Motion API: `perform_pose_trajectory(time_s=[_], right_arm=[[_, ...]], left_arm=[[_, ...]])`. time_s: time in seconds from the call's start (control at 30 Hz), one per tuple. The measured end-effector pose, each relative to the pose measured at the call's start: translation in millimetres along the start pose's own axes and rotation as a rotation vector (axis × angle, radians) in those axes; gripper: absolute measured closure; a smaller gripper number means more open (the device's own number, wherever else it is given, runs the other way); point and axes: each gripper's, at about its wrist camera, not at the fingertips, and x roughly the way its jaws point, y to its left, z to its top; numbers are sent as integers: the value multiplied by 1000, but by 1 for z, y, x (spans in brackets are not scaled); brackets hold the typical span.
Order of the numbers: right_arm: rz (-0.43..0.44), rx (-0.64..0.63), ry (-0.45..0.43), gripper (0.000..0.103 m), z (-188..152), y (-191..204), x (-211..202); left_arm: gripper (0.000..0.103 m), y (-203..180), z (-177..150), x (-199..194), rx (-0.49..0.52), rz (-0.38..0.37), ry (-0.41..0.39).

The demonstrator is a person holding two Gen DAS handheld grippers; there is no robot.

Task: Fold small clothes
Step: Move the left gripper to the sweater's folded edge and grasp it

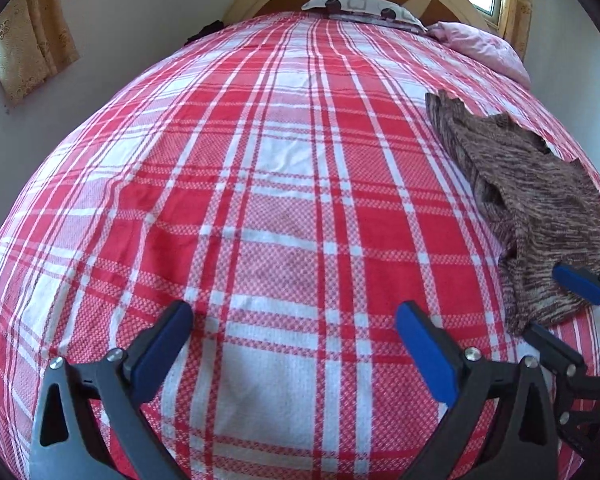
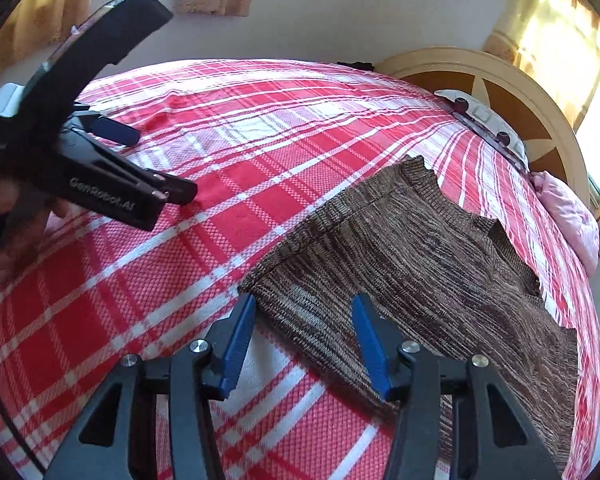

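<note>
Ideally the right gripper (image 2: 304,340), jaws apart at the brown knit garment (image 2: 420,248), needed a full-hem bite; left gripper (image 1: 294,344) gaped idle.

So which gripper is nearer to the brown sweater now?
Right. The right gripper is open at the near edge of the brown sweater. The left gripper is open over bare bedspread, off to the sweater's left.
</note>
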Motion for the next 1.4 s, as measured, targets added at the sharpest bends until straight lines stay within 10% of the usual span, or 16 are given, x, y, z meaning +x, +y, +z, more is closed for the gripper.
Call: perform_pose_trajectory(time_s=[0.3,0.77,1.1,1.4], right_arm=[[32,64,-22,76,-6,-4,5],[45,97,-49,78,-11,-8,5],[47,117,-64,78,-14,-10,4],[61,129,-68,78,-15,-13,5]], left_arm=[[0,4,26,3,-32,-88,-15],[1,-28,110,39,-91,-388,-78],[8,-62,135,75,-34,-458,-57],[37,-72,156,101,-36,-496,-26]])
